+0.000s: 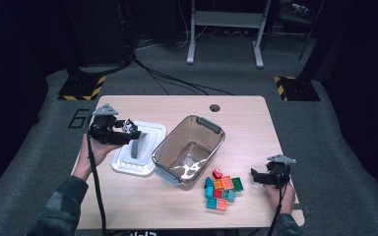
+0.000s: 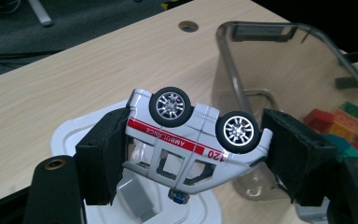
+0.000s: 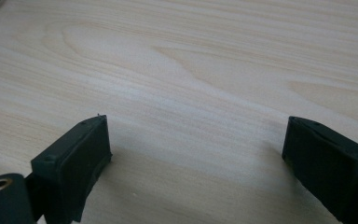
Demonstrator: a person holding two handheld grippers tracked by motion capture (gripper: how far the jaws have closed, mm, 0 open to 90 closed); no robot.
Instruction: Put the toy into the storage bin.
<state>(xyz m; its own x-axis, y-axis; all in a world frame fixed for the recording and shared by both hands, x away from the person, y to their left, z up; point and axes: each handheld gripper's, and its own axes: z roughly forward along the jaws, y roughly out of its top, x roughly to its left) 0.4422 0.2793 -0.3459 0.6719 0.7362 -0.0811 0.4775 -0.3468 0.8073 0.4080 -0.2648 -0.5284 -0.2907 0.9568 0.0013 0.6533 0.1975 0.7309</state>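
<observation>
While the left gripper clamps a toy ambulance, grey carpet surrounds the wooden table.

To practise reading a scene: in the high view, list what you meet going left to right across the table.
Left gripper holding the toy ambulance → lid → clear bin → blocks → right gripper.

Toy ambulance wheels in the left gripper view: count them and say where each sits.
2. One wheel sits near the middle of the upturned toy ambulance, the other wheel toward its right end. The far side's wheels are hidden.
</observation>
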